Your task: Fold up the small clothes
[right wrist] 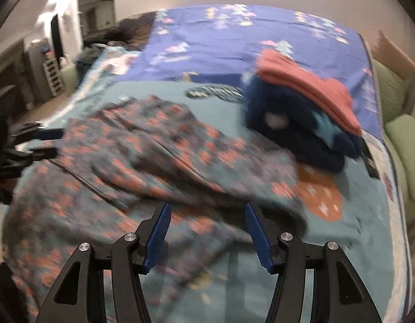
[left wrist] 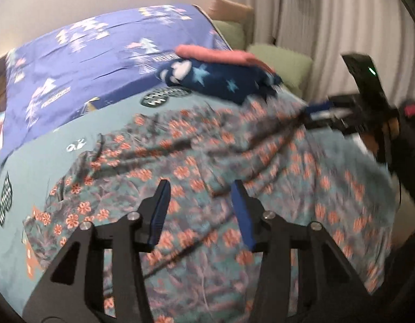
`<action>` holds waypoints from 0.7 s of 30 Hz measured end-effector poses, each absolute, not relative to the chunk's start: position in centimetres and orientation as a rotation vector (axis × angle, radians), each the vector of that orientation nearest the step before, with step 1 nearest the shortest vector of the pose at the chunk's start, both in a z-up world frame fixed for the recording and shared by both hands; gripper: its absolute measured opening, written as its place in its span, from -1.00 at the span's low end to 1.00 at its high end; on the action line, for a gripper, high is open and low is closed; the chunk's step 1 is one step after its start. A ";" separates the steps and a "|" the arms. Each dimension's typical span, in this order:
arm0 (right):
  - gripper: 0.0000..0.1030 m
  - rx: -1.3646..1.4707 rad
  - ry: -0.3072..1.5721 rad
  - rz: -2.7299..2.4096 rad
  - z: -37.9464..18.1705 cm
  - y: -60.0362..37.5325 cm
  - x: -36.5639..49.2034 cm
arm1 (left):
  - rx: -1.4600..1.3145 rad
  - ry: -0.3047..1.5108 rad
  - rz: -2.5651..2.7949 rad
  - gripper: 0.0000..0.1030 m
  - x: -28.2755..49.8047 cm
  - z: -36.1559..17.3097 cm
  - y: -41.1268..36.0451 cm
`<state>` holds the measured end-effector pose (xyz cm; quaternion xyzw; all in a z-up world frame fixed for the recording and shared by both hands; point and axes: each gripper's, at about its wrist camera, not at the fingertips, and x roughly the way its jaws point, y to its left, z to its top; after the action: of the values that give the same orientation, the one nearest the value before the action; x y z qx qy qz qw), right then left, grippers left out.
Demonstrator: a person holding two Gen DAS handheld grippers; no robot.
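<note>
A crumpled floral garment (left wrist: 180, 167) (right wrist: 142, 145), grey-teal with coral flowers, lies spread across the bed. My left gripper (left wrist: 200, 188) hovers over its near part, open, with nothing between the blue pads. My right gripper (right wrist: 207, 207) is also open above the cloth. In the left wrist view the right gripper (left wrist: 323, 110) sits at the garment's far right edge. In the right wrist view the left gripper (right wrist: 46, 142) sits at its left edge. Both views are blurred. Behind the garment is a folded navy star-print piece (left wrist: 207, 80) (right wrist: 288, 123) with a folded coral piece (left wrist: 212, 53) (right wrist: 301, 80) on top.
The bed carries a teal patterned sheet (left wrist: 46, 148) (right wrist: 355, 228) and, further back, a purple cover (left wrist: 99, 53) (right wrist: 220, 43). Green cushions (left wrist: 282, 59) (right wrist: 403, 134) line the bed's right side before a pale curtain (left wrist: 328, 13). A shelf (right wrist: 52, 72) stands in the room at left.
</note>
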<state>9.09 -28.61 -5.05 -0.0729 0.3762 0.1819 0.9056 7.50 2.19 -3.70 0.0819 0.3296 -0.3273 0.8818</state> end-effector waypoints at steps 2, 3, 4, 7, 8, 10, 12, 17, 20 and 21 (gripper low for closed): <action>0.14 -0.198 0.769 0.436 -4.3 -26.5 10.2 | 0.115 0.701 -0.659 -0.05 8.8 -3.6 2.4; 0.14 -0.212 0.784 0.480 -4.3 -25.5 11.1 | 0.068 0.712 -0.651 -0.05 9.1 -3.7 2.6; 0.14 -0.215 0.813 0.533 -4.4 -24.6 12.4 | 0.025 0.725 -0.652 -0.05 9.7 -3.9 2.7; 0.14 -0.168 0.928 0.613 -5.6 -23.1 16.8 | -0.066 0.751 -0.648 -0.05 10.7 -4.6 2.7; 0.14 -0.143 0.968 0.616 -6.2 -22.9 18.4 | -0.072 0.755 -0.644 -0.05 10.7 -4.8 2.7; 0.14 -0.100 1.032 0.629 -7.4 -22.6 20.6 | -0.069 0.770 -0.635 -0.04 10.7 -5.1 2.8; -0.43 -0.063 1.082 0.650 -8.3 -22.3 21.5 | -0.057 0.783 -0.626 -0.03 10.6 -5.2 3.1; -0.91 -0.119 0.970 0.808 -6.5 -21.2 15.5 | -0.075 0.766 -0.601 0.05 10.1 -4.9 4.4; -0.85 -0.221 0.916 0.878 -5.8 -20.4 9.9 | -0.096 0.775 -0.609 0.05 9.9 -5.1 4.8; -0.82 -0.240 0.923 0.892 -6.0 -20.3 8.4 | -0.097 0.780 -0.613 0.06 9.7 -5.2 4.8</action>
<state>8.42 -20.26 -6.04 -0.1118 0.4294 0.4148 0.7944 9.74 4.80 -5.22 -0.0466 0.3739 -0.2940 0.8784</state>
